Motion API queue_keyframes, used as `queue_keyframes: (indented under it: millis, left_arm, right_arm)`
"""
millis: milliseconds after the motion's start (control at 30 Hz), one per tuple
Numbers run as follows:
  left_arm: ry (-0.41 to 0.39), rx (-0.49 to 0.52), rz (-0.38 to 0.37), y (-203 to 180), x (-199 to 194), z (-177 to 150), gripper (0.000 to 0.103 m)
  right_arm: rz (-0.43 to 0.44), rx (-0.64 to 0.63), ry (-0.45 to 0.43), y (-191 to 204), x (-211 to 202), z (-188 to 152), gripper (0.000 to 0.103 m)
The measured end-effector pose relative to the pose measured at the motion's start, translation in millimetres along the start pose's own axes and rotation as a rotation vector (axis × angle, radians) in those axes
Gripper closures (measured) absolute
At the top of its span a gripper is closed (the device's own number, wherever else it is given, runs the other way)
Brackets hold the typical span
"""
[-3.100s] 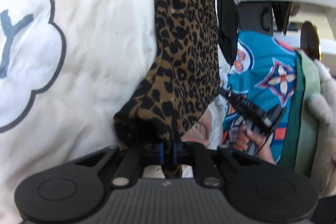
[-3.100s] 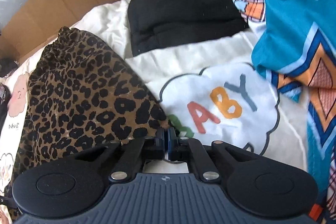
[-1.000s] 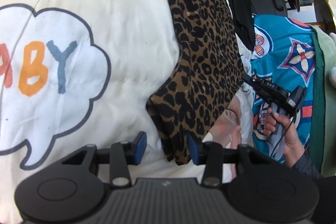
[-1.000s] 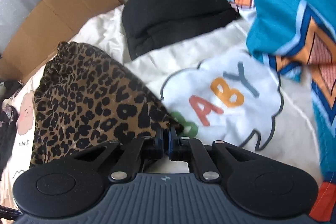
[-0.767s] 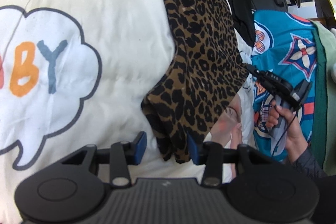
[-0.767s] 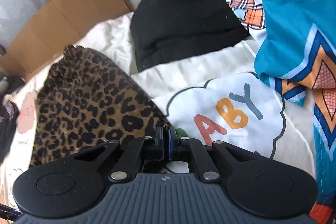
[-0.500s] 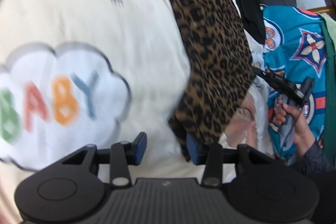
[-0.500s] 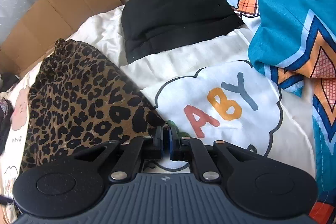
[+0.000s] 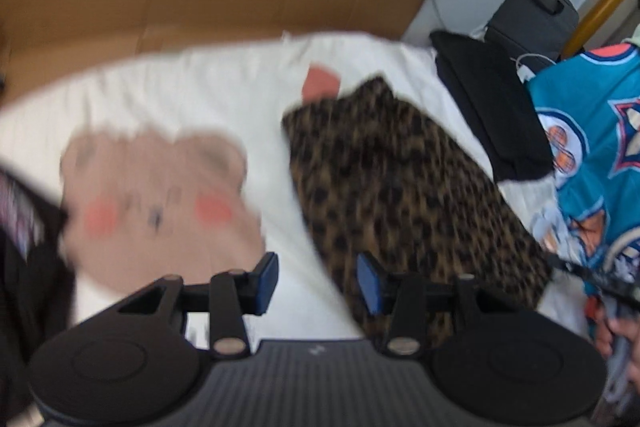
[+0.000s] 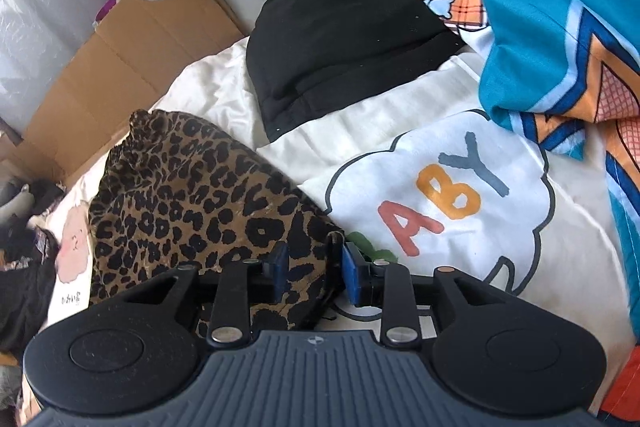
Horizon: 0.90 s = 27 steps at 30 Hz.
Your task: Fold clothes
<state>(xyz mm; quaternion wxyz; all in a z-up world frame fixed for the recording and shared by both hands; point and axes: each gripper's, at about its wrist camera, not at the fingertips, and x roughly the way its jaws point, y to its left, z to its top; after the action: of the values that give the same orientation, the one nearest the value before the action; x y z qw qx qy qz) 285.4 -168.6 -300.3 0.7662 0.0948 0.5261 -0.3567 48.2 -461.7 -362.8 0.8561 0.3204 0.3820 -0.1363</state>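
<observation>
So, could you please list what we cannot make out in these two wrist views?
- Left wrist view: motion blur smears the bear print and its small lettering.
- Right wrist view: the leopard-print garment covers the first letter of the "ABY" print, and the right gripper body hides the garment's near edge.
- Left wrist view: the frame edge cuts off the person's hand; the left gripper hides the sheet beneath.

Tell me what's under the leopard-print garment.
The leopard-print garment lies on a cream sheet with cartoon prints, hiding the B of the "BABY" cloud. Anything else beneath is covered.
</observation>
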Motion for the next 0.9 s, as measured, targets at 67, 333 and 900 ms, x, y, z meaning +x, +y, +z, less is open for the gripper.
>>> queue_keyframes:
  millis: [67, 333, 900]
  left_arm:
    - [-0.024, 0.031, 0.023, -11.0, 10.1, 19.5, 0.056]
    - [-0.079, 0.145, 0.094, -59.2, 62.5, 76.9, 0.052]
    - [0.030, 0.402, 0.188, -110.8, 158.5, 106.4, 0.034]
  right_arm:
    - [-0.004, 0.016, -0.008, -2.8, -0.9, 0.0, 0.072]
    - [-0.007, 0.047, -0.015, -9.2, -0.7, -0.3, 0.072]
    - [-0.029, 0.055, 0.003, -14.3, -1.8, -6.1, 0.073]
